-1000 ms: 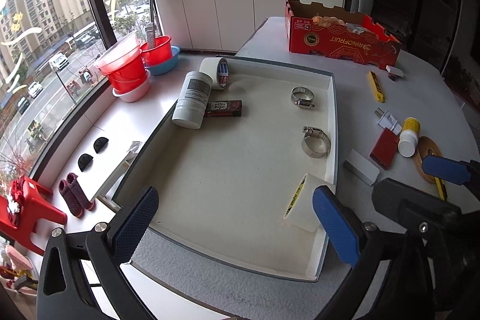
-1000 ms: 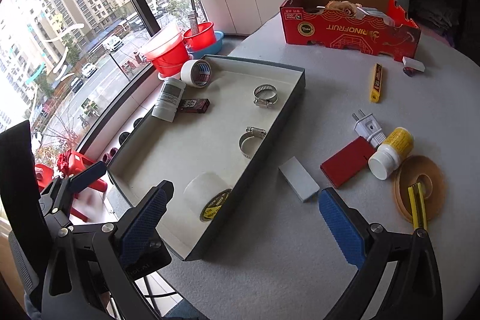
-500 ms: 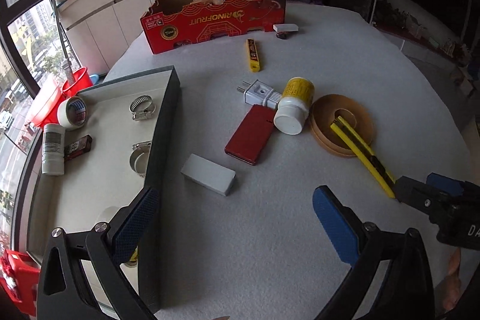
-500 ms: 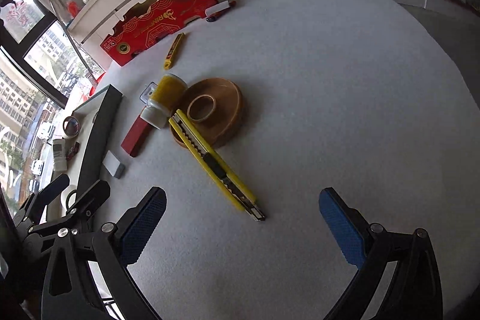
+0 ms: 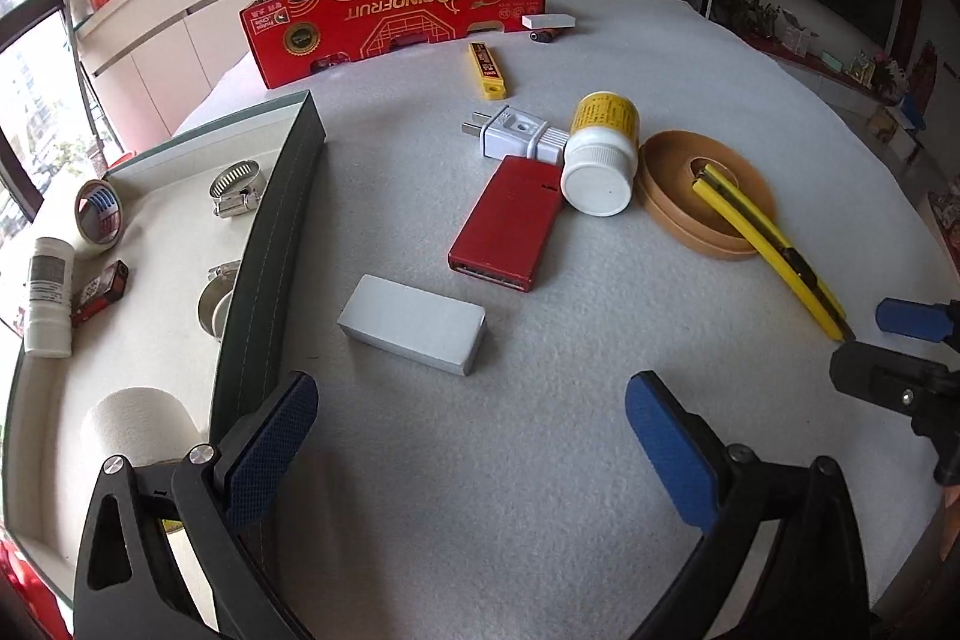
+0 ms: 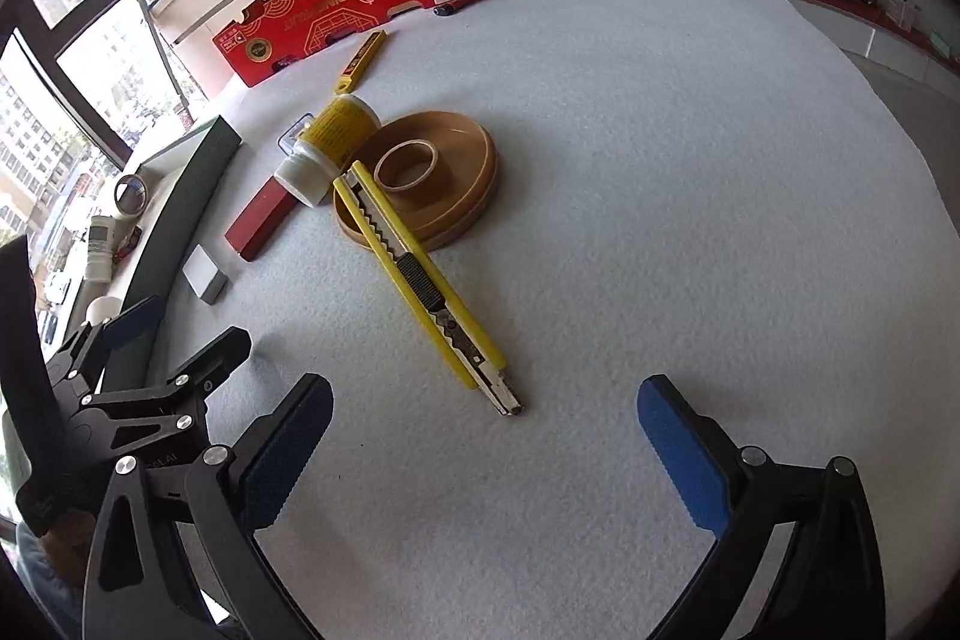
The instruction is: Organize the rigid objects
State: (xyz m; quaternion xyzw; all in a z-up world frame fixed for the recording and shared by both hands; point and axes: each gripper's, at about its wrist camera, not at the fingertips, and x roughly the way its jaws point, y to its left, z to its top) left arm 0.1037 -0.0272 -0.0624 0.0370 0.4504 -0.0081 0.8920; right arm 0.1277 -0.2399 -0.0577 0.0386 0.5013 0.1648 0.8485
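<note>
My left gripper (image 5: 468,436) is open and empty above the grey felt table, just short of a grey block (image 5: 413,324). Beyond it lie a red case (image 5: 507,223), a white plug (image 5: 513,135) and a yellow-labelled bottle (image 5: 600,160) on its side. A yellow utility knife (image 6: 423,280) leans on a brown tape roll (image 6: 420,178). My right gripper (image 6: 480,451) is open and empty, with the knife's near end just ahead between the jaws. It shows at the right edge of the left wrist view (image 5: 900,340).
A grey tray (image 5: 270,232) on the left holds hose clamps (image 5: 235,189), tape (image 5: 99,214), a white bottle (image 5: 47,292) and a white roll (image 5: 135,427). A red cardboard box (image 5: 396,16), a small yellow cutter (image 5: 486,70) and a white eraser (image 5: 547,21) lie at the back.
Both grippers have swung from above the tray to the right over the table. The left now faces the grey block, the right has closed in on the yellow knife. Both stay open.
</note>
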